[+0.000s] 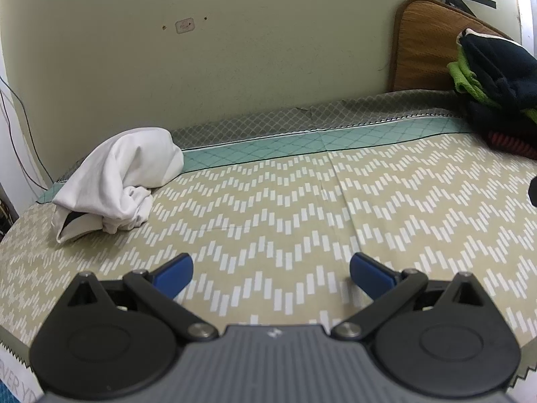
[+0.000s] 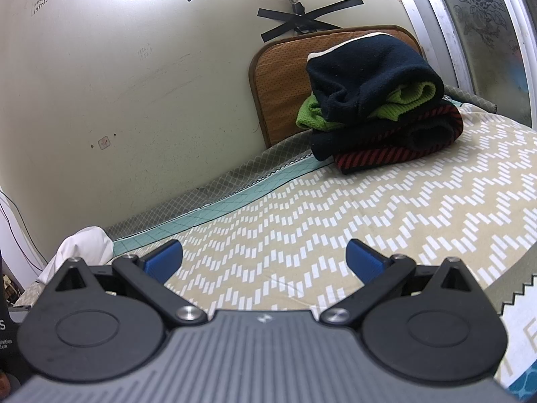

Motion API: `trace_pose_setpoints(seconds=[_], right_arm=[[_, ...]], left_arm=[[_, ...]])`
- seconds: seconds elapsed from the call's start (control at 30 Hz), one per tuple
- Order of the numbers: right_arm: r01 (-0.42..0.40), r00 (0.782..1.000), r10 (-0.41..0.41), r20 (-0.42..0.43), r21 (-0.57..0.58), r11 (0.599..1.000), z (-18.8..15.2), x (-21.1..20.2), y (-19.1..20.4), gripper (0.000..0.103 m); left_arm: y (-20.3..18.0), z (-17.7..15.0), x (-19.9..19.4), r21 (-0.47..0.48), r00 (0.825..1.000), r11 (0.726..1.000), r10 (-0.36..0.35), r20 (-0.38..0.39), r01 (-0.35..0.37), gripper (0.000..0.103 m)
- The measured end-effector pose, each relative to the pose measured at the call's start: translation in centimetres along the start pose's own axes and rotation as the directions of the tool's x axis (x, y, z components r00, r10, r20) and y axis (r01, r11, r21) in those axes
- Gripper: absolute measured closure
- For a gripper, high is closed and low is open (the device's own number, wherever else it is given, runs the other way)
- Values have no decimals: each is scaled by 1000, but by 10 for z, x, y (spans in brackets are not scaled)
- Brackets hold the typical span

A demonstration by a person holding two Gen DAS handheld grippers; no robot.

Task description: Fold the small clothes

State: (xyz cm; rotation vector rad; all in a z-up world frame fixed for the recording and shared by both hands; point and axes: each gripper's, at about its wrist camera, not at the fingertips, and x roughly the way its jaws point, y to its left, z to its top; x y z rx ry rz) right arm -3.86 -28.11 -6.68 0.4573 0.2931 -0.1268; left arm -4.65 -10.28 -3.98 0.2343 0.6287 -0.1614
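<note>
A crumpled white garment (image 1: 117, 181) lies at the far left of the bed (image 1: 302, 208), near the wall-side teal border and well apart from both tools. The left hand-held gripper (image 1: 271, 273) hovers with blue fingers spread wide, empty, over bare zigzag sheet. The right hand-held gripper (image 2: 264, 258) is likewise spread and empty. Far right, a pile of dark and green clothes (image 2: 379, 100) leans on a brown cushion (image 2: 282, 100).
</note>
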Motion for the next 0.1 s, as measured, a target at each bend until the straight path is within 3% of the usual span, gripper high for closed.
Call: trace_pose_setpoints(seconds=[0.1], right_arm=[[0, 1000, 0, 1, 0, 1000, 0, 0, 0, 0]], left_arm=[[0, 0, -1, 5, 1000, 1000, -12, -3, 12, 0]])
